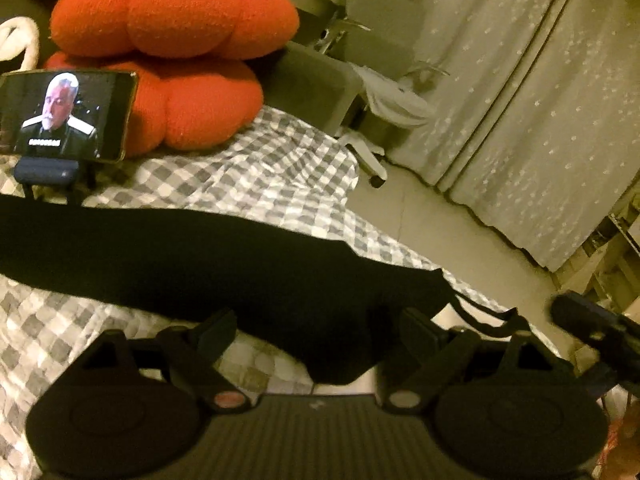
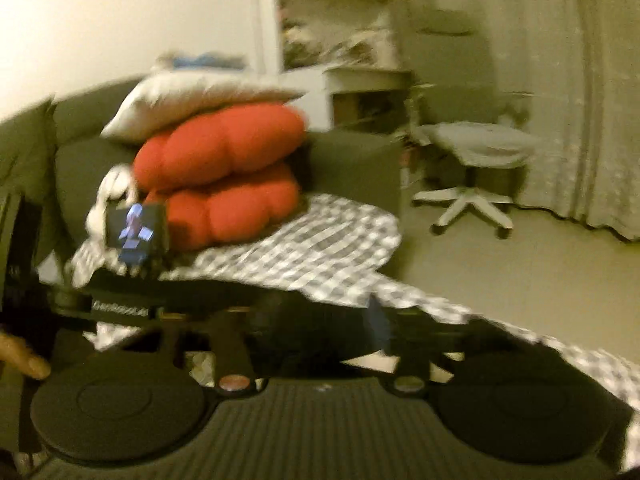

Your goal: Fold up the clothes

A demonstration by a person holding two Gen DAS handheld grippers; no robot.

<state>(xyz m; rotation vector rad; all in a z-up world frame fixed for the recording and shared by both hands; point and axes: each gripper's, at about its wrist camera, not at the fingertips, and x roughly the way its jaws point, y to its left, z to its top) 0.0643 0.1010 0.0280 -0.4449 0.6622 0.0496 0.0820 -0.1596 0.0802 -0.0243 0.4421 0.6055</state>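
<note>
Left hand-held gripper [image 1: 316,332] gapes wide over the black garment [image 1: 180,252] lying mid-frame across the bed [image 1: 260,168], right hand-held gripper [image 2: 320,344] parted and empty; a shallow pinch could snag bedding.

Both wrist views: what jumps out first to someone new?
The stacked orange-red cushions at the head of the checkered bedspread grab the eye first, with a phone on a stand playing video right in front of them. Next is the long black garment stretched across the bedspread, its near edge lying between the left gripper's open fingers. Off to the right, a white swivel chair stands by the pale curtains.
</note>
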